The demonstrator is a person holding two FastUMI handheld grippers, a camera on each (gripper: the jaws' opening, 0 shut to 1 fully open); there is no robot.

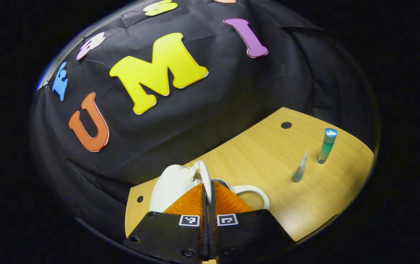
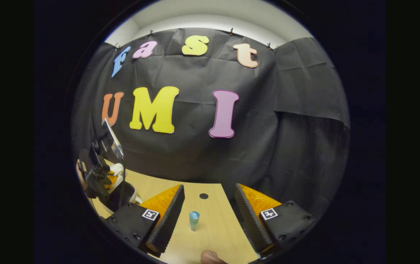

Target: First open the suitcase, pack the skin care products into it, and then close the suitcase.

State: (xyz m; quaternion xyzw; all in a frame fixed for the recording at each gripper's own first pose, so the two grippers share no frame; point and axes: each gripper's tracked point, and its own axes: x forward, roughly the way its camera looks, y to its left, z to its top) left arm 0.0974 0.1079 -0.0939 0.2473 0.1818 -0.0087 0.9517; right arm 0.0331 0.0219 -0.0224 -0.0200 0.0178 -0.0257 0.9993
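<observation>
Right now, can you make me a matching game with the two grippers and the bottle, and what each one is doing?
Things:
1. left gripper
2. right gripper
3. green bottle

States:
A. standing upright on the table
B. fingers wide apart
C. fingers pinched on the white suitcase

Pairs: 1-C, 2-B, 3-A

Recording booth; black cloth wall [image 2: 195, 154] behind wooden table [image 1: 261, 161]
</observation>
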